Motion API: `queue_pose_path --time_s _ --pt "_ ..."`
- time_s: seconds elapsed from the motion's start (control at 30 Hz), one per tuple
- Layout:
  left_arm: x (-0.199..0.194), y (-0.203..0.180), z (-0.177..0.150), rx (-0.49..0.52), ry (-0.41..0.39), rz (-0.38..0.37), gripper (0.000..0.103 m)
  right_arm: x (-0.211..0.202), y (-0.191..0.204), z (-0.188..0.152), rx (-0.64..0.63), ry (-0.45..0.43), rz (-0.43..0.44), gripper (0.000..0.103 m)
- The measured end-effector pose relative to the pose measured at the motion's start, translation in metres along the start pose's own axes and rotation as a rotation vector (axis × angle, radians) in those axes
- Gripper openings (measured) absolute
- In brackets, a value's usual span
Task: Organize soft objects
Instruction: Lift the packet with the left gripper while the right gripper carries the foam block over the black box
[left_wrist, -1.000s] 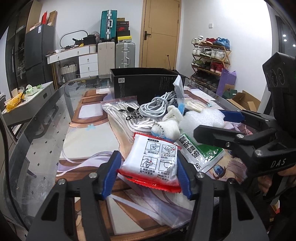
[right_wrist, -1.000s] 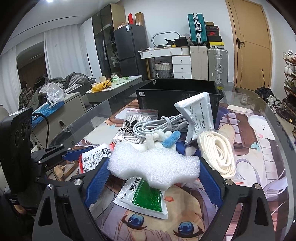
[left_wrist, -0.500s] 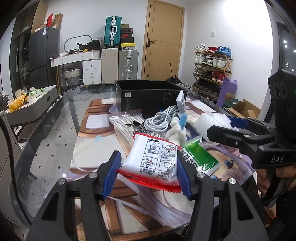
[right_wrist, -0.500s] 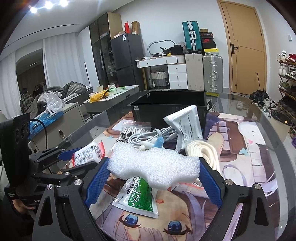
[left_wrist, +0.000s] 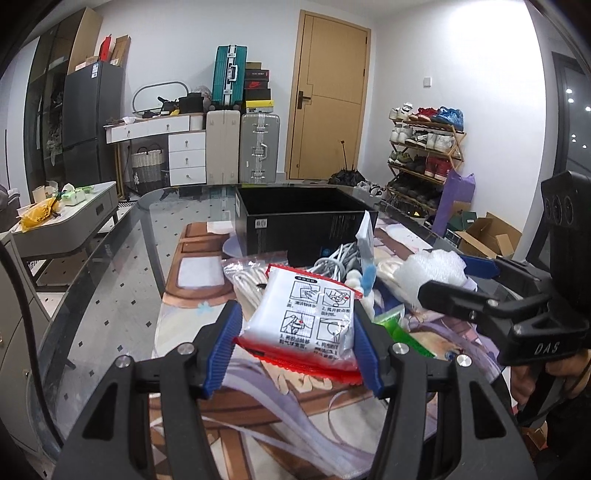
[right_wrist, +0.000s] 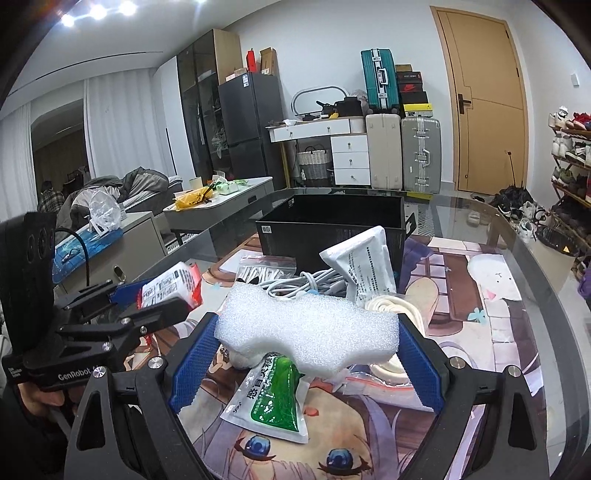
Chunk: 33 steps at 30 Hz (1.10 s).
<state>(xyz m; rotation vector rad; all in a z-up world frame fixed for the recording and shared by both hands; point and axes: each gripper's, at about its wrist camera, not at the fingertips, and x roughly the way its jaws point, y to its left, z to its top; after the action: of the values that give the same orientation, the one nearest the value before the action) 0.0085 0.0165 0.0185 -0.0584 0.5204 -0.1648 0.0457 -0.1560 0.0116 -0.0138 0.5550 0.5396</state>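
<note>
My left gripper (left_wrist: 291, 343) is shut on a white and red packet (left_wrist: 306, 321) and holds it raised above the table; the packet also shows in the right wrist view (right_wrist: 171, 284). My right gripper (right_wrist: 306, 354) is shut on a white foam block (right_wrist: 310, 332), lifted above a green and white sachet (right_wrist: 273, 398); the foam block also shows in the left wrist view (left_wrist: 436, 269). An open black box (right_wrist: 332, 229) stands behind the pile, also in the left wrist view (left_wrist: 303, 221). The two grippers are side by side, apart.
On the printed mat (right_wrist: 461, 295) lie a grey cable bundle (right_wrist: 310, 284), a bagged white cord (left_wrist: 243, 280), a white pouch (right_wrist: 365, 266) leaning on the box, and a cream rope coil (right_wrist: 391, 310). The glass table edge (left_wrist: 92, 266) curves at left.
Both grippers have risen with their loads; the table and pile sit lower and farther in both views. The sachet under the foam is uncovered.
</note>
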Motion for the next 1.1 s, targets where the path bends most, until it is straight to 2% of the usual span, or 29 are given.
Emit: queue_pose_path --time_s 0.53,0.9,1.1 --pt "0.010 0.003 0.019 -0.013 -0.034 0.010 0.057 0.003 -0.008 0.019 -0.027 -0.014 -0.024 0.093" --pt "0.018 0.007 0.048 -0.029 -0.063 0.002 0.057 0.011 -0.020 0.047 -0.029 -0.036 -0.027 0.093" --pt "0.023 0.002 0.064 0.003 -0.069 0.003 0.057 0.014 -0.023 0.061 -0.036 -0.045 -0.036 0.093"
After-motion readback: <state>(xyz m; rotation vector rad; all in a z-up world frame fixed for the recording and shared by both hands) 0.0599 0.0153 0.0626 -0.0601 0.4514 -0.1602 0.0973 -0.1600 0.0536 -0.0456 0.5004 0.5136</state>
